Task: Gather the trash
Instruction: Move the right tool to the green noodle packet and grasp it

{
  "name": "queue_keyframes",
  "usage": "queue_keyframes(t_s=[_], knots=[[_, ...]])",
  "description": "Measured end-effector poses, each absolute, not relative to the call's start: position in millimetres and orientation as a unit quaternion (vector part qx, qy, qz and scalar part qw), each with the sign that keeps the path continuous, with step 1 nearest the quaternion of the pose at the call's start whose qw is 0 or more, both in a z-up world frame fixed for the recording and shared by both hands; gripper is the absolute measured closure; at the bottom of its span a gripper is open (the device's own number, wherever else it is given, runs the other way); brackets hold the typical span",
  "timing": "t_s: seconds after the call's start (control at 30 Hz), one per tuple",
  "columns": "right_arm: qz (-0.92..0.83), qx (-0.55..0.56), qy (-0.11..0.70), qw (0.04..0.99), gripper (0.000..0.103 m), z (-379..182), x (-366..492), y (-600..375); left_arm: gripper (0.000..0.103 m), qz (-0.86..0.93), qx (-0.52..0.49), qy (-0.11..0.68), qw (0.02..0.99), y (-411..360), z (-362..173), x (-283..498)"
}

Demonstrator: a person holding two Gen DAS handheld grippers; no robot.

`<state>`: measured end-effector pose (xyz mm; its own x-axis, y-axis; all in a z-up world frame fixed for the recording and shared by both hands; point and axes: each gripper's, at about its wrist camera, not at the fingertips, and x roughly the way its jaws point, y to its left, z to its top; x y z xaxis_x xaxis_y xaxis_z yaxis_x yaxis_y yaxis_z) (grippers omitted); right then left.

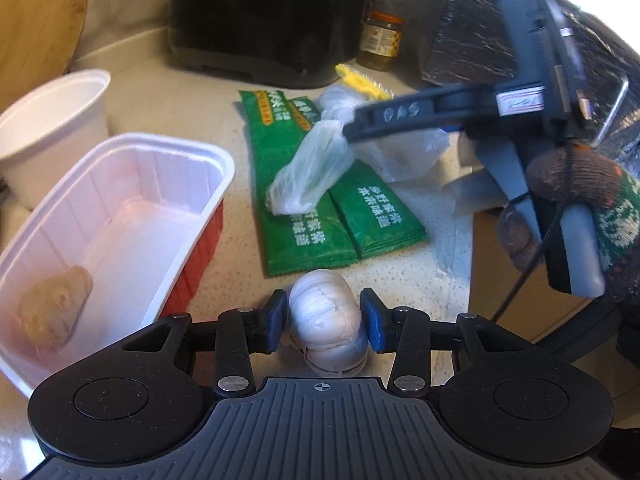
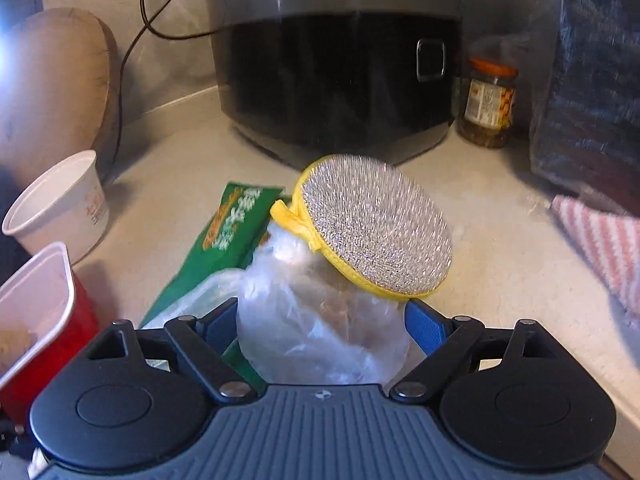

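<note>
Gripping a white garlic bulb [image 1: 326, 312] between my left gripper [image 1: 325, 318] pads, I have the jaws at a middling width, one blue pad against each side of the bulb, low over the pale countertop [image 1: 168, 92].

Just to the left of that gripper sits a rectangular tray [image 1: 132, 184], white inside and red outside, and in its near corner lies one tan, crumpled lump [image 1: 54, 312]; the rest of the tray is bare. Beyond the tray, further left, stands a round white paper bowl [image 1: 52, 120]; I cannot see anything in it from here. Straight ahead lie green snack packets [image 1: 308, 236] flat on the counter, with a twisted clear plastic bag [image 1: 310, 168] on top of them.

My right gripper [image 2: 326, 322] stands wide, its jaws on either side of a crumpled clear bag [image 2: 316, 320] with something brownish inside; whether the pads press on it I cannot tell. Just ahead of it a round yellow-rimmed wire scrubber [image 2: 376, 224] rests tilted on the bag. A gloved hand [image 1: 576, 184] holds this gripper.

Further ahead stand a black rice cooker [image 2: 336, 72] and, right of it, an orange-lidded jar [image 2: 488, 104] holding greenish pickles. A striped cloth [image 2: 600, 240] lies off to the right.
</note>
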<state>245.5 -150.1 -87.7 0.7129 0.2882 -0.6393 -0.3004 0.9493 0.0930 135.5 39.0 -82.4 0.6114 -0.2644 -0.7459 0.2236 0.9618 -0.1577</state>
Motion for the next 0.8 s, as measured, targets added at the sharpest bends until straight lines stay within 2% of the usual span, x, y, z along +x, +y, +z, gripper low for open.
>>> queue_keyframes(t_s=[0.17, 0.33, 0.37, 0.43, 0.5, 0.6, 0.67, 0.73, 0.8], knots=[[0.19, -0.038, 0.268, 0.944, 0.015, -62.9, 210.0, -141.0, 0.058, -0.099, -0.053, 0.43, 0.896, 53.5, -80.0, 127.6], [0.276, 0.01, 0.318, 0.907, 0.016, -59.0, 236.4, -115.4, 0.058, -0.067, -0.068, 0.434, 0.896, 65.0, -77.8, 118.8], [0.282, 0.024, 0.335, 0.899, 0.017, -61.5, 246.3, -109.5, 0.058, -0.061, -0.071, 0.434, 0.896, 67.2, -77.4, 116.6], [0.282, 0.035, 0.362, 0.888, 0.036, -68.4, 264.1, -93.5, 0.058, -0.048, -0.079, 0.436, 0.895, 70.5, -76.3, 112.0], [0.269, 0.026, 0.384, 0.883, 0.042, -75.9, 278.8, -78.1, 0.058, -0.039, -0.085, 0.435, 0.895, 74.5, -75.8, 106.1], [0.265, 0.022, 0.418, 0.868, 0.042, -88.0, 295.9, -60.5, 0.058, -0.018, -0.097, 0.432, 0.897, 83.0, -74.4, 95.9], [0.317, 0.07, 0.441, 0.837, 0.045, -91.6, 301.5, -58.2, 0.058, -0.003, -0.104, 0.43, 0.897, 89.4, -73.8, 91.3], [0.342, 0.095, 0.434, 0.828, 0.047, -87.5, 299.2, -58.9, 0.058, 0.011, -0.109, 0.431, 0.895, 95.4, -74.0, 86.9], [0.32, 0.056, 0.407, 0.854, 0.047, -83.5, 291.8, -53.6, 0.058, 0.021, -0.118, 0.432, 0.894, 99.6, -75.0, 84.3]])
